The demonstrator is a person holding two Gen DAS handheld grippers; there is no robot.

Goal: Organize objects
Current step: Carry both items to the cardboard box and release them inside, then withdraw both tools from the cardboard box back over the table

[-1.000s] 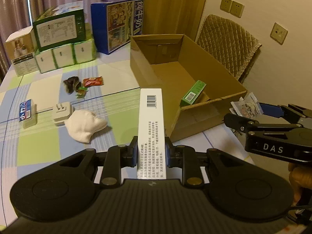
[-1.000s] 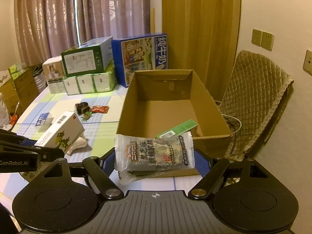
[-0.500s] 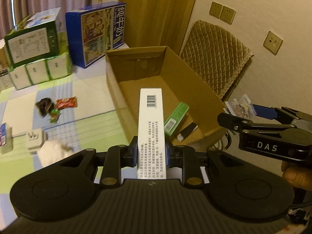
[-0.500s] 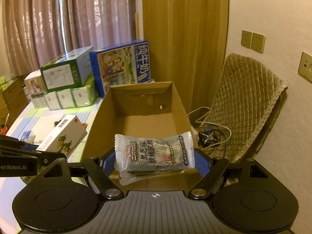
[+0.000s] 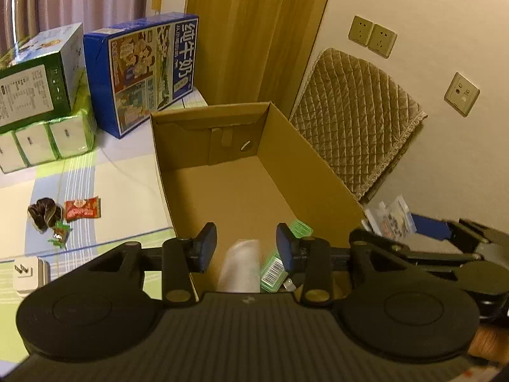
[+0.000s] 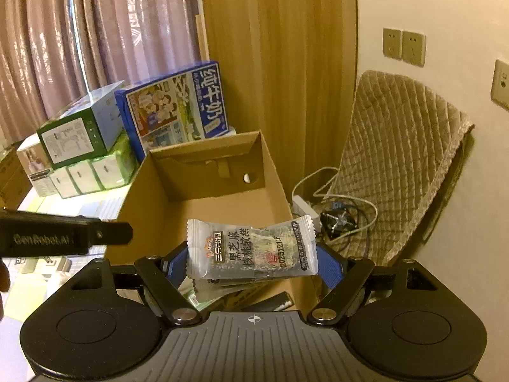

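While the left tongs [image 5: 243, 250] stand spread wide with nothing between the pads at the bottom centre of the left wrist view, a blurred white box [image 5: 239, 265] shows just beyond them inside the near end of the cardboard box [image 5: 318, 172], beside a green packet [image 5: 280, 262]. At lower centre of the right wrist view, the right tongs [image 6: 251, 264] are closed on a clear snack packet [image 6: 251, 250], held crosswise over the carton's near right corner. Judging by that, the snack packet is next to go in. The risk lies in where it is let go: it hangs close to the right wall, and beyond that wall the floor is a tangle of cables [image 6: 343, 210], so an early release could send it outside. Further off, at centre left of the left wrist view, a red sachet [image 5: 82, 208], a dark wrapper [image 5: 44, 215] and a white plug [image 5: 30, 275] wait on the bench [image 5: 127, 197], with stacked cartons [image 5: 38, 89] at upper left
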